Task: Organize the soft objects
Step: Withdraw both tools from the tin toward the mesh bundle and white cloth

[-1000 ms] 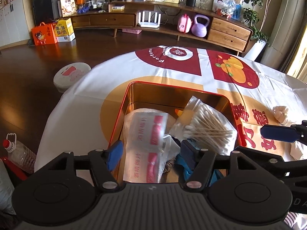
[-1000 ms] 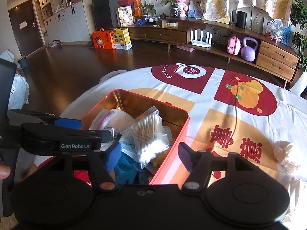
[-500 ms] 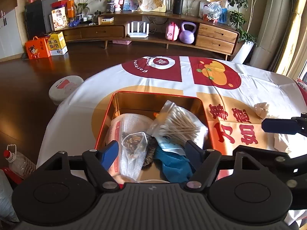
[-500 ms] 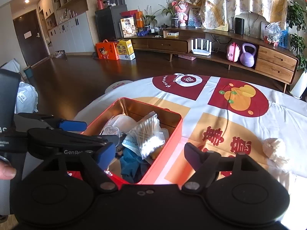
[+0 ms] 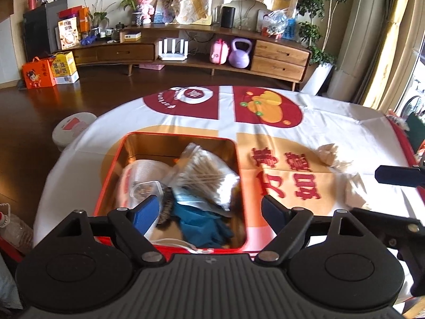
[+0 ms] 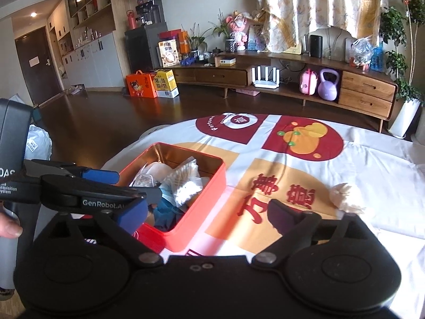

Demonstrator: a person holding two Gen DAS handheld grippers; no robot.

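We hold the left gripper (image 5: 209,212) tilted down over the red tin (image 5: 114,164) of soft objects, jaws just widening, empty; the right gripper (image 6: 207,215) beside it likewise spread, empty.

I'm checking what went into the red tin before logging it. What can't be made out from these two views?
- Left wrist view: the tin's near end and the teal cloth's lower part, hidden by the left gripper.
- Left wrist view: the print on the white packet, motion-blurred.
- Right wrist view: the tin's near left corner, covered by the left gripper.
- Both views: whatever lies under the cotton swab bag.
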